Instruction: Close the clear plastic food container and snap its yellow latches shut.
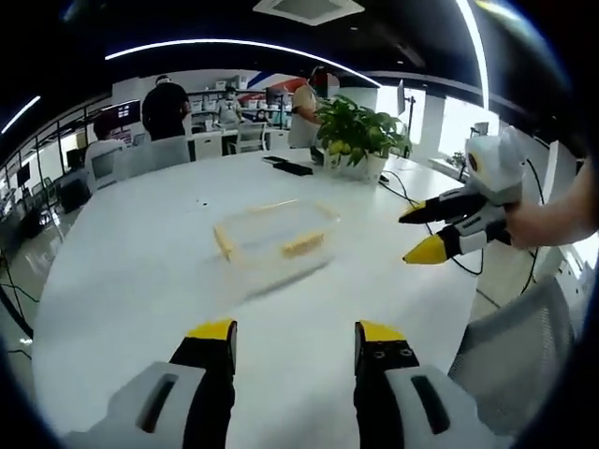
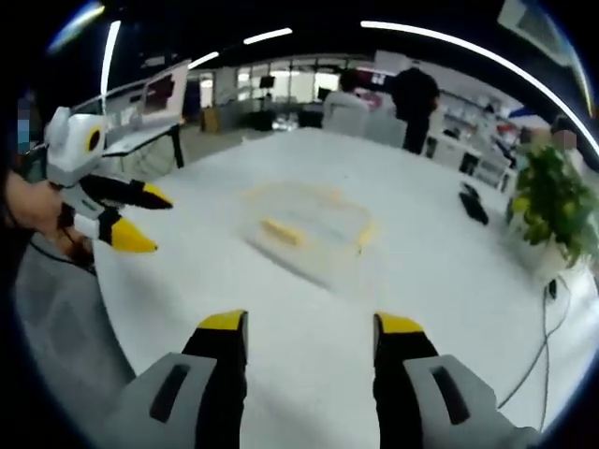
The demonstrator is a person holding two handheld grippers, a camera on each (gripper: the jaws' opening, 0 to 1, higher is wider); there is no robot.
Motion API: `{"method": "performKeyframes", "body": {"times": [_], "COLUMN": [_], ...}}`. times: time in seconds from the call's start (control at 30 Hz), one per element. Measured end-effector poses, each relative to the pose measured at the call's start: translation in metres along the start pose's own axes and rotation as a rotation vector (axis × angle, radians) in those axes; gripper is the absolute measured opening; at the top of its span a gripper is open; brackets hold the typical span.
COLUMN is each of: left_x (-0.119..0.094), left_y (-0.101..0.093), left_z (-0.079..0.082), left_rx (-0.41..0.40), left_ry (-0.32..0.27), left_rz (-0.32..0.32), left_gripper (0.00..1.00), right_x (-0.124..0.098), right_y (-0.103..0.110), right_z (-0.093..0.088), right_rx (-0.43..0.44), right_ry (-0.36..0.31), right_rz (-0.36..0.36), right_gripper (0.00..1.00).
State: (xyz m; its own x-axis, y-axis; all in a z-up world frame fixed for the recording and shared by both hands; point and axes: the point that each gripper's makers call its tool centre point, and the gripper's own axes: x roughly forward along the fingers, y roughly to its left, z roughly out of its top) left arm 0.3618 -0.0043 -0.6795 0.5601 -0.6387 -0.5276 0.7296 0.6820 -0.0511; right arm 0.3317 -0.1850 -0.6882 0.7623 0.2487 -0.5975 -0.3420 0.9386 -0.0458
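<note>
Potted plant (image 1: 358, 134), black device (image 1: 292, 167) behind container (image 1: 275, 236).

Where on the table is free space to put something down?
Bare table lies between the container and the left tongs, and to the container's left. The far edge is crowded: plant, black items, cables.

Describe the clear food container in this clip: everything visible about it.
The clear plastic food container is a shallow rectangular box of see-through plastic with yellow latches along its sides. It lies flat on the white table, blurred in both views, with nothing touching it; whether its lid is fully seated cannot be told.
</note>
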Motion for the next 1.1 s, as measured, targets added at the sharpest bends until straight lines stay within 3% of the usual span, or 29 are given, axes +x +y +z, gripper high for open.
{"method": "performKeyframes", "body": {"times": [0.67, 1.1], "left_x": [-0.052, -0.064], "left_y": [-0.027, -0.028], "left_z": [-0.018, -0.043], "left_rx": [-0.064, -0.137], "left_ry": [-0.009, 0.009], "left_rz": [0.061, 0.118], "left_gripper": [0.47, 0.49], "right_x": [-0.04, -0.043], "right_y": [0.026, 0.028], "right_z": [-0.026, -0.028], "right_rx": [0.092, 0.099], "right_ry": [-0.003, -0.013], "right_rz": [-0.011, -0.021], "right_gripper": [0.58, 0.61]}}
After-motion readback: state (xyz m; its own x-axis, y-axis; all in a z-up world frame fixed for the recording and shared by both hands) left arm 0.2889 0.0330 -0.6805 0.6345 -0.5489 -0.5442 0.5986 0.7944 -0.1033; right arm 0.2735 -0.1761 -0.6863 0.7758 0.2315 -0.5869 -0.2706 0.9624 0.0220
